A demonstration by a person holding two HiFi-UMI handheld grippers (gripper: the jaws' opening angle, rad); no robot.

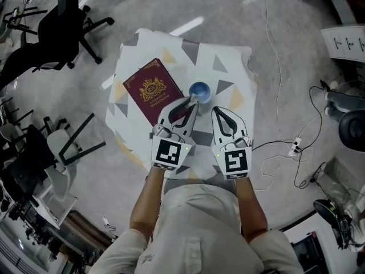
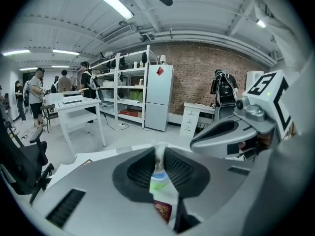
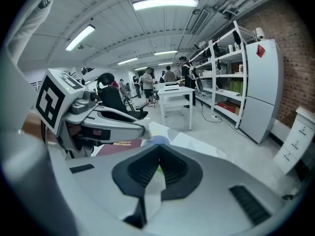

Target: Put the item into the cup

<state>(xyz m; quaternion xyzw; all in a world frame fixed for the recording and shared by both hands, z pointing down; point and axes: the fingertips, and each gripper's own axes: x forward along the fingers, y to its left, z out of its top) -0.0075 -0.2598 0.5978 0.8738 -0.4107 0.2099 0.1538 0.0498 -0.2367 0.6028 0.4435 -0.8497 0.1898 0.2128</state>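
A person's left gripper (image 1: 191, 103) holds one small, thin white item (image 2: 160, 153) clamped between its fingers. The item's long axis runs on in line with the jaws, and its free end sticks out past the fingertips towards the rim of the single blue cup (image 1: 199, 89). The item hangs just beside the cup, on the cup's near left side, and is not inside it. The right gripper (image 1: 219, 111) hangs beside the left one over the near right part of the table (image 1: 231, 67), its fingers together with nothing between them.

The cup stands upright about mid-table, somewhat towards the far edge. One maroon book (image 1: 149, 87) with a gold crest lies flat and askew on the left half, its near corner under the left gripper. A white cloth printed with grey and tan triangles covers the table.

The small table stands on a grey concrete floor, with a black office chair (image 1: 63, 24) beyond its far left corner and cables (image 1: 285, 130) trailing to its right. The gripper views show a brick wall (image 2: 197, 77), white shelving (image 2: 125, 90), a tall white cabinet (image 2: 160, 97), ceiling strip lights and several people (image 2: 37, 90) standing in the background.
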